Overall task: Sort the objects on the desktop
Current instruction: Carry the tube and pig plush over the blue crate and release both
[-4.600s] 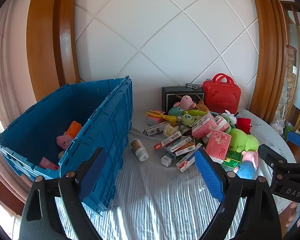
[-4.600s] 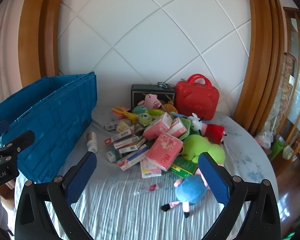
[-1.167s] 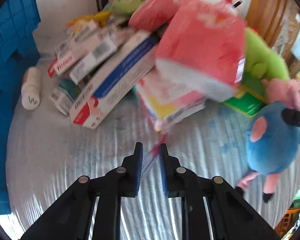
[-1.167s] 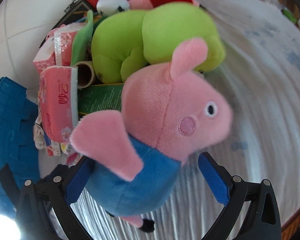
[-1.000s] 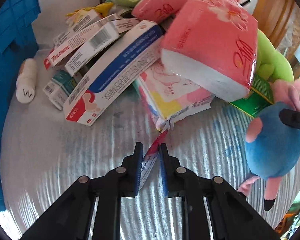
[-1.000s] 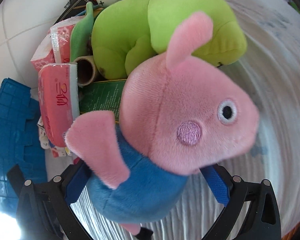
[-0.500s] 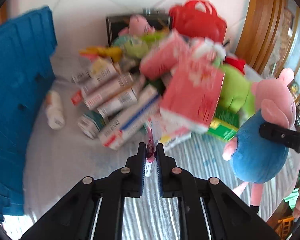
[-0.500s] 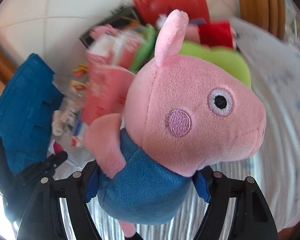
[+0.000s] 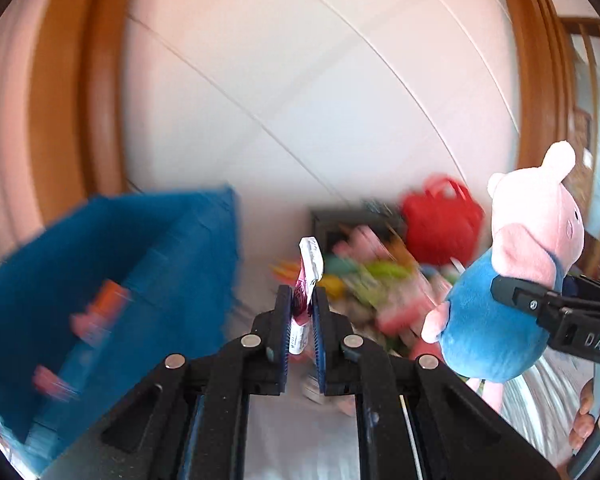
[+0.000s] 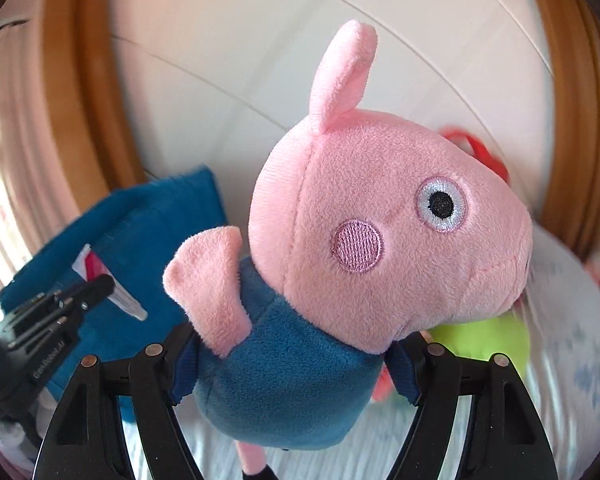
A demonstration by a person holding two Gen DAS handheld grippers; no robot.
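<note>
You hold both loads clear of the surface (image 9: 300, 432), with the blue crate (image 9: 112, 280) low to your left. Your left hand-held gripper (image 9: 301, 312) is pinched nearly flat on a thin pink-and-white sachet (image 9: 309, 268), which stands almost upright, its long axis running up out of the jaws. Your right hand-held gripper (image 10: 296, 364) is clamped about halfway open across the blue belly of the pig plush (image 10: 380, 220); its jaws closed onto the toy within the last second. The plush sits upright, snout to the right.

The relation that matters is the crate's bearing: it lies down and left of both loads, and its open top looks closer to the left gripper, so the sachet probably goes in first while the plush must cross over.

The left view shows the crate's interior, with blurred pink and orange shapes already inside, and the remaining pile (image 9: 372, 280) by the red case (image 9: 440, 220). The right view loses most of that behind the plush, but it alone shows the sachet side-on against the crate's wall.
</note>
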